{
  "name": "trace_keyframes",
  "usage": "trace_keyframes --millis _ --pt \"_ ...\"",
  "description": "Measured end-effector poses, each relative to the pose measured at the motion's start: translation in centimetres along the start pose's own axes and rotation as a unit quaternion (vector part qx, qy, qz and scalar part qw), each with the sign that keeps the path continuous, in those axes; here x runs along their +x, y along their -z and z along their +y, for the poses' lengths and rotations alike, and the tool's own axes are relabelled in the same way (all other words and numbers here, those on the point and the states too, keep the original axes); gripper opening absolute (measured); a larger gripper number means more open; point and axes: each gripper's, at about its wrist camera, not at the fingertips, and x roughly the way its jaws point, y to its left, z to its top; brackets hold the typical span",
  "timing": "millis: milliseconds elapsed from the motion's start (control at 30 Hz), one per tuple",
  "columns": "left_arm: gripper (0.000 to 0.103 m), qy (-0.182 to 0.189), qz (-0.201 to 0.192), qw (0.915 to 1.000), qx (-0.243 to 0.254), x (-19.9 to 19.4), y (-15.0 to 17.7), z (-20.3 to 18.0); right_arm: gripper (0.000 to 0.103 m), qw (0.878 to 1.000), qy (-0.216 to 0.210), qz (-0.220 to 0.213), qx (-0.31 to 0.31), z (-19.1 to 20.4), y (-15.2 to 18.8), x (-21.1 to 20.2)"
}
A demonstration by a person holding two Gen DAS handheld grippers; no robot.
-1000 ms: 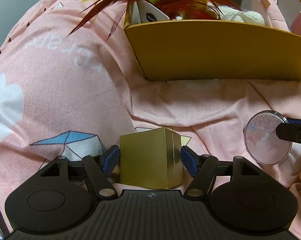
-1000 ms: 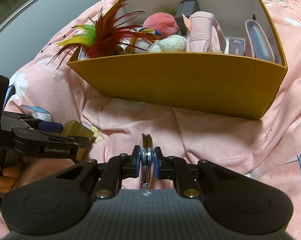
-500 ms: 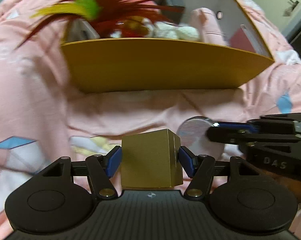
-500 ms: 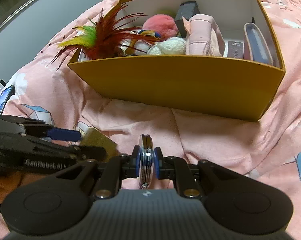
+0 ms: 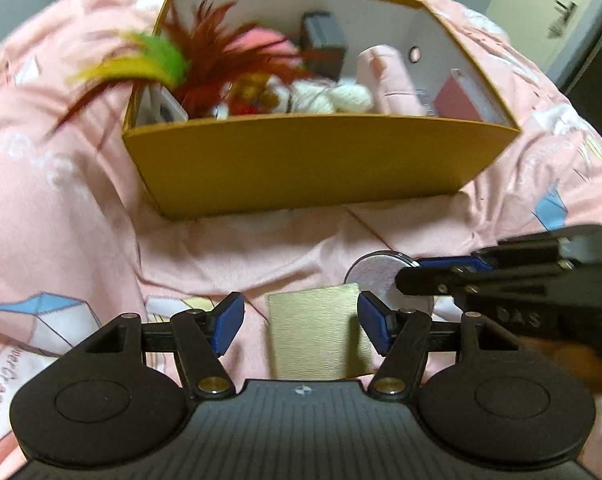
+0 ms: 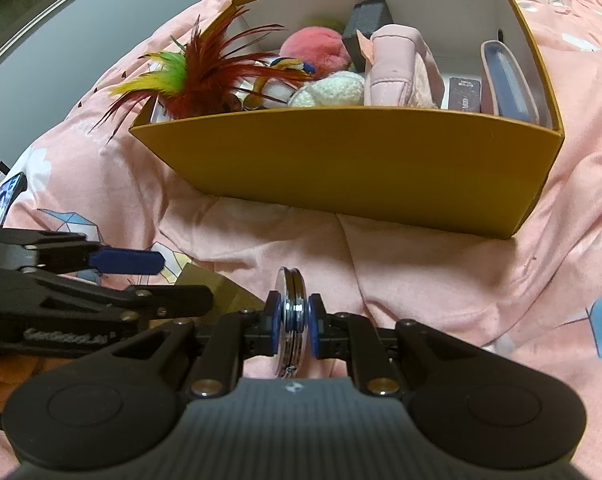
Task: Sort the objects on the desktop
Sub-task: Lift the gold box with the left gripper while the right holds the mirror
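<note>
Left tongs (image 5: 300, 322): jaws stand apart with the gold box between them. The right blue pad sits at the box's edge; the left pad is clear of it, with pink cloth showing in the gap. Whether the right pad presses on the box I cannot tell.
Gold box (image 5: 319, 334): small, between the left tongs' pads, nearer the right one. From the right wrist view only a corner of it (image 6: 217, 290) shows behind the left tongs' fingers.
Right tongs (image 6: 293, 322): jaws together, clamped on the mirror, one blue pad on each face.
Mirror (image 6: 291, 312): a round compact, held upright and edge-on between the right tongs' pads. In the left wrist view its disc (image 5: 381, 276) stands just right of the gold box, beyond the left tongs' right pad.
Hand (image 6: 9, 372): a little of it shows under the left tongs, at the left of the right wrist view.
Blanket (image 6: 401, 264): pink, printed, rumpled; it lies under both tongs and on past them.
Carton (image 6: 341, 168): yellow-brown, open-topped, white inside, on the blanket well beyond both tongs.
In the carton: feathers (image 6: 197, 76) at the left end, a pink pompom (image 6: 315, 46), a white knitted piece (image 6: 333, 88), a pink pouch (image 6: 393, 66), a dark block (image 6: 367, 20), and a flat case (image 6: 507, 82) at the right end.
</note>
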Motion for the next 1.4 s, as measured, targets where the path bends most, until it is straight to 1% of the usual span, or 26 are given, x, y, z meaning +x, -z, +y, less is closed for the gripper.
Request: trace_keyframes --millis 67,100,167,267,367,467,533,600,700,767,867,1000,1200,1333,1367,1400 --pt "0.06 -0.002 -0.014 0.9998 0.016 -0.4 0.3 -0.8 0.015 1.0 0.0 0.001 0.0 -0.1 0.0 0.0" --pt "0.056 0.0 -0.02 0.9995 0.026 -0.7 0.5 -1.1 0.015 1.0 0.0 0.001 0.0 -0.1 0.0 0.0" --pt "0.042 0.004 -0.031 0.9986 0.042 -1.2 0.7 -1.7 0.015 1.0 0.0 0.0 0.0 -0.1 0.0 0.0" --pt "0.037 0.006 -0.031 0.997 0.071 -1.1 0.9 -2.6 0.015 1.0 0.0 0.0 0.0 -0.1 0.0 0.0" --pt "0.037 -0.012 -0.011 0.9968 0.078 -0.2 1.0 -2.9 0.015 1.0 0.0 0.001 0.0 0.0 0.0 0.0" --pt "0.037 -0.031 0.017 0.998 0.053 0.9 1.2 -2.0 0.015 1.0 0.0 0.001 0.0 -0.1 0.1 -0.1" --pt "0.037 -0.029 0.025 0.9988 0.031 1.2 1.4 -1.1 0.015 1.0 0.001 0.002 0.0 -0.1 0.1 -0.1" --pt "0.037 -0.032 0.027 0.9991 0.012 1.2 1.5 -0.4 0.015 1.0 0.0 0.002 0.003 -0.3 0.2 0.0" --pt "0.037 -0.064 0.026 0.9976 -0.003 1.1 1.6 0.1 0.015 1.0 -0.001 0.002 0.003 -0.4 0.2 0.0" --pt "0.037 -0.078 0.026 0.9966 -0.008 1.0 1.6 0.3 0.015 1.0 -0.002 0.001 0.002 -0.4 0.3 0.0" --pt "0.037 -0.077 0.025 0.9966 -0.008 0.9 1.7 0.4 0.015 1.0 -0.008 0.001 0.0 -0.3 0.3 0.0" --pt "0.037 -0.087 0.029 0.9957 -0.012 1.1 1.6 0.5 0.015 0.999 -0.04 0.01 0.003 0.1 0.3 -0.2" --pt "0.036 -0.104 0.035 0.9938 -0.016 1.6 1.8 0.9 0.017 0.997 -0.074 0.019 0.011 0.5 0.2 -0.4" --pt "0.035 -0.116 0.041 0.9923 -0.018 2.0 1.7 1.2 0.017 0.997 -0.072 0.031 0.008 0.7 0.4 0.1" --pt "0.032 -0.123 0.045 0.9913 -0.017 2.2 1.7 1.2 0.018 0.997 -0.071 0.033 0.005 0.8 0.4 0.2" --pt "0.032 -0.13 0.053 0.99 -0.017 2.6 1.7 1.3 0.018 0.997 -0.07 0.035 0.002 0.9 0.5 0.3"
